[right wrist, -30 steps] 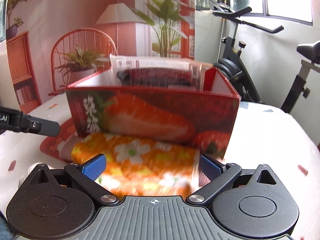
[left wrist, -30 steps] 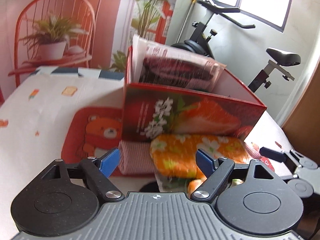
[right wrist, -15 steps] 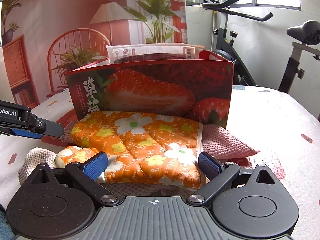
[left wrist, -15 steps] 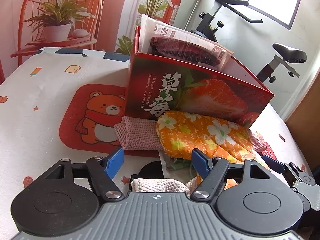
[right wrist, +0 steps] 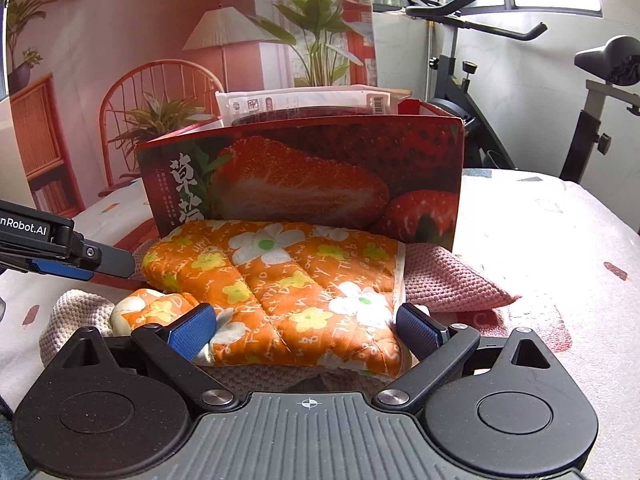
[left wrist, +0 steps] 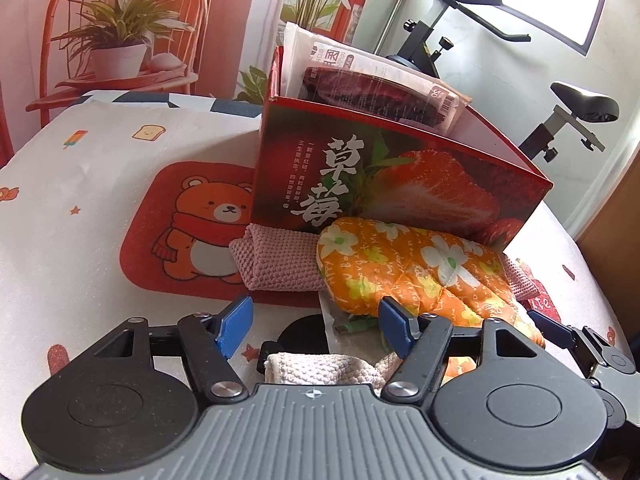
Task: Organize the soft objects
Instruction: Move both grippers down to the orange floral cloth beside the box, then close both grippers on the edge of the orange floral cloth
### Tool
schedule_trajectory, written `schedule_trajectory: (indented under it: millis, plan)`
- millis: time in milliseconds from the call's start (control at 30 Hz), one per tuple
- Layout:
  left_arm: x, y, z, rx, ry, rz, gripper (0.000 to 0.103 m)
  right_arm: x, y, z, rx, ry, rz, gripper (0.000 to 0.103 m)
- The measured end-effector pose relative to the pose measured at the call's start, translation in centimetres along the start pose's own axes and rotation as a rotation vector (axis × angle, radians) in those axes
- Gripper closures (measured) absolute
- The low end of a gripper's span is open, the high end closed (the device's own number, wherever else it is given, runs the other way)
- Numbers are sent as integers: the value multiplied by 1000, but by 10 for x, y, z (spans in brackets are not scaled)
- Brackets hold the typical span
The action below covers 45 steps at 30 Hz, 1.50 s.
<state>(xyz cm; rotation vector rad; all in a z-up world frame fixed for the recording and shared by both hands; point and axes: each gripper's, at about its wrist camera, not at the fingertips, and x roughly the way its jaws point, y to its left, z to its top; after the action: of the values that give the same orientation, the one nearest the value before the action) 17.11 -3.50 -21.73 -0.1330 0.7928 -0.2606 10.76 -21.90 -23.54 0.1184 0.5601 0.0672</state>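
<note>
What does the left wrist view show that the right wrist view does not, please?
Only the left wrist view shows the red bear mat beside the box, and a black round object with a clear packet near its closing jaws, nothing gripped. Only the right wrist view shows the pink cloth's far corner and the mitten's thumb. Both share the strawberry box, the orange floral oven mitten, the beige cloth and the exercise bike.

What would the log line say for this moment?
left gripper: closing, nothing gripped | right gripper: open around orange mitt | box: behind mitt
</note>
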Motion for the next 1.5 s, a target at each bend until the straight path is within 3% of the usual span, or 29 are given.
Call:
schedule_trajectory:
  millis: [167, 333, 667, 833, 867, 933, 1033, 1367, 1500]
  plan:
    - [-4, 6, -1, -26, -2, 7, 35, -1, -2, -2, 9, -3, 12, 8]
    - [3, 9, 2, -51, 25, 5, 45, -1, -3, -2, 14, -4, 18, 8]
    - [32, -1, 29, -82, 82, -96, 47, 0, -6, -2, 36, -4, 32, 9]
    - [55, -7, 32, -98, 115, -89, 47, -1, -7, -3, 39, -4, 38, 9]
    - [56, -7, 30, -104, 114, -98, 50, -1, -7, -3, 40, -4, 40, 10]
    - [54, -12, 28, -77, 112, -106, 78, -2, -8, -2, 44, -3, 44, 10]
    - [43, -19, 24, -14, 70, -94, 86, -2, -9, -1, 59, -4, 51, 10]
    - [15, -19, 3, -3, 17, -97, 88, -11, -24, 3, 172, -26, 60, 12]
    - [10, -19, -2, -2, 1, -90, 88, -12, -24, 2, 184, -20, 54, 19]
